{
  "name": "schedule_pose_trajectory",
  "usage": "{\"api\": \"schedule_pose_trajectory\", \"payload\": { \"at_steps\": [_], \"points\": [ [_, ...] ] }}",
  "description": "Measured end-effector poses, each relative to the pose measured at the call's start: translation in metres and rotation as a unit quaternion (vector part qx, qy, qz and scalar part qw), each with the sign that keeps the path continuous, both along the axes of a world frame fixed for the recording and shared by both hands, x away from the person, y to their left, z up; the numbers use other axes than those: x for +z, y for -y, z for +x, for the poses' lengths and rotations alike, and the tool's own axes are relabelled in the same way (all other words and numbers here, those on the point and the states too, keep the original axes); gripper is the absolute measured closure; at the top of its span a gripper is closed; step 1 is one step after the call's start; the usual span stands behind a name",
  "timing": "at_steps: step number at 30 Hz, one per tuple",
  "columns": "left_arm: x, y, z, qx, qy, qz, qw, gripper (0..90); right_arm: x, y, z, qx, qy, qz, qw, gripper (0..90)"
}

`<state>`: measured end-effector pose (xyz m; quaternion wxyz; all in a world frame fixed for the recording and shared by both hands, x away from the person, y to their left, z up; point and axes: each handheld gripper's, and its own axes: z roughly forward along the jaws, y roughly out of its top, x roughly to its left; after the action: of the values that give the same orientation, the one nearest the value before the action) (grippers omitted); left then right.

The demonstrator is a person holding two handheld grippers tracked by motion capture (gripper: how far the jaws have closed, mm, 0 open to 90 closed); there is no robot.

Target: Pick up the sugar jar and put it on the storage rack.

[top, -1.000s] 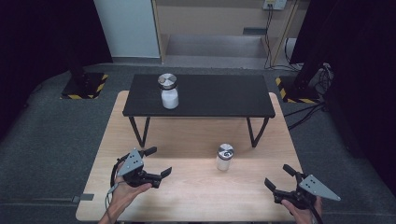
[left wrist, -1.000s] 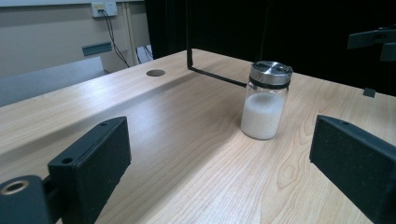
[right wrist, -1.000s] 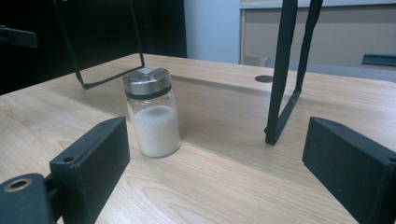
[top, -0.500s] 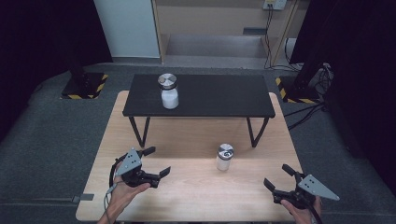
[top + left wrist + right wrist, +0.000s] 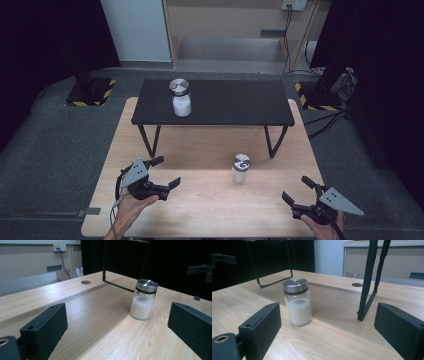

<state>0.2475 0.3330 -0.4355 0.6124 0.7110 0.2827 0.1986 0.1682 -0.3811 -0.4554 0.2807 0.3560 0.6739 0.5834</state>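
- Jars, two, clear glass with silver metal lids, each upright and about half full of white powder.
- Near jar [image 5: 240,168]: stands alone on the wooden surface [image 5: 210,200], right of its middle, in front of the black bench's right legs; touched by nothing.
- Far jar [image 5: 180,97]: stands on the black bench [image 5: 235,102], towards its left end.
- Bench, one: set across the far half of the surface.
- Left tool [image 5: 159,172]: held in a hand near the surface's front left corner; its jaws have just been opening and stand spread wide, with nothing between them, pointing towards the near jar from well apart.
- Right tool [image 5: 298,190]: held at the front right corner; jaws spread wide, holding nothing, likewise aimed at the near jar and clear of it.
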Motion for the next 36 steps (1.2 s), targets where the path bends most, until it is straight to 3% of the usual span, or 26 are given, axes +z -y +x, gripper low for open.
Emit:
{"api": "schedule_pose_trajectory", "payload": {
  "at_steps": [16,28,36],
  "points": [
    [0.0,-0.008,-0.003,0.013,0.002,-0.002,0.9999,1.0,0.006,-0.003,0.003,0.026,0.007,-0.003,0.9996,6.1],
    [0.0,-0.01,-0.003,0.018,0.002,-0.004,0.9998,1.0,0.022,-0.007,0.01,0.055,0.008,-0.005,0.9985,5.4],
    [0.0,-0.01,-0.003,0.018,0.002,-0.005,0.9998,1.0,0.033,-0.015,0.017,0.067,-0.006,-0.01,0.9977,4.2]
  ]
}}
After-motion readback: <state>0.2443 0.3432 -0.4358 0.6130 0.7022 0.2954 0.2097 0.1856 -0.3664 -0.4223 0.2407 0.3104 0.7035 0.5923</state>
